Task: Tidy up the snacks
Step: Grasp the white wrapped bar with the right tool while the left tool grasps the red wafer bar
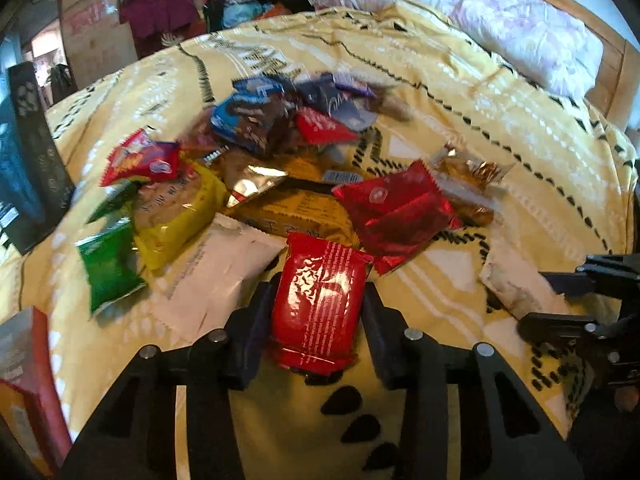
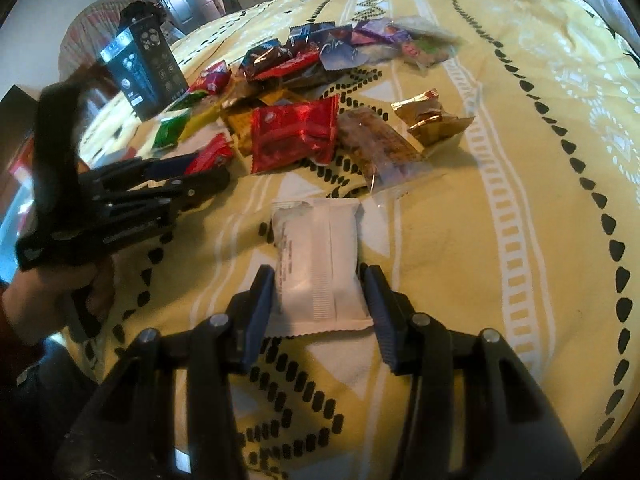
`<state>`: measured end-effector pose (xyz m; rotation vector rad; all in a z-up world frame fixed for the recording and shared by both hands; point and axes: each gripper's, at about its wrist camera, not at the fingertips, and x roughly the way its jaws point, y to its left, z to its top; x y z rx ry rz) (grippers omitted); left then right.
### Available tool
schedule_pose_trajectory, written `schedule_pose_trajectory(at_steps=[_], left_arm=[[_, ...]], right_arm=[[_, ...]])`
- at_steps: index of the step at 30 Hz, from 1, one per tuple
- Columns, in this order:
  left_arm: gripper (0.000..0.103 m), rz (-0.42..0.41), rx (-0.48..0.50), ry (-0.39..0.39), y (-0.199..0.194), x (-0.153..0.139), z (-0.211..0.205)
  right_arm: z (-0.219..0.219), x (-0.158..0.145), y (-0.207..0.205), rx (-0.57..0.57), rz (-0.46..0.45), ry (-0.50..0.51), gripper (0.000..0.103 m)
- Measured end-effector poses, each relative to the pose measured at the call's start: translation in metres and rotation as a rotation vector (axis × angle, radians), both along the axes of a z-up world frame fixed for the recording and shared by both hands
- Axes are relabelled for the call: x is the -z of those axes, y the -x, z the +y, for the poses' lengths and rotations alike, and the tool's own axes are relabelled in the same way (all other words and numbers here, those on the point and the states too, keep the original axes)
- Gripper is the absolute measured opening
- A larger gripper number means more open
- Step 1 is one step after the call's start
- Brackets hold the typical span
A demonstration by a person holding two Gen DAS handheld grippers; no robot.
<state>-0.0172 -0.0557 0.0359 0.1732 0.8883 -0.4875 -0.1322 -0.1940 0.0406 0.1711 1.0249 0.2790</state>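
A pile of snack packets (image 1: 256, 148) lies on a yellow patterned blanket (image 1: 460, 88). My left gripper (image 1: 318, 300) is shut on a red foil packet (image 1: 320, 304), held just above the blanket in front of the pile. My right gripper (image 2: 318, 284) is shut on a white packet (image 2: 320, 264) near the blanket's front. In the right wrist view the left gripper (image 2: 208, 168) shows at the left with the red packet (image 2: 210, 154) between its fingers. In the left wrist view the right gripper (image 1: 560, 300) shows at the right edge, holding the white packet (image 1: 508, 284).
A larger red packet (image 1: 394, 208), a white packet (image 1: 216, 268), green (image 1: 108, 268) and yellow (image 1: 176, 216) packets lie near the left gripper. A clear nut bag (image 2: 376, 148) and gold wrapper (image 2: 428, 116) lie ahead of the right gripper. A black box (image 2: 146, 68) stands left. Pillow (image 1: 520, 28) behind.
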Motion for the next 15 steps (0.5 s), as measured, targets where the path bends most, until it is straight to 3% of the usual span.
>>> schedule_pose_trajectory(at_steps=[7,15], left_arm=[[0.044,-0.082,-0.066,0.039,0.027,-0.053,0.023],[0.043,-0.212,-0.203,0.065,0.056,-0.138,0.074]], right_arm=[[0.004,-0.021,0.008,0.003,-0.044,-0.009,0.047],[0.027,-0.077,0.010,-0.030,-0.165,0.005,0.047]])
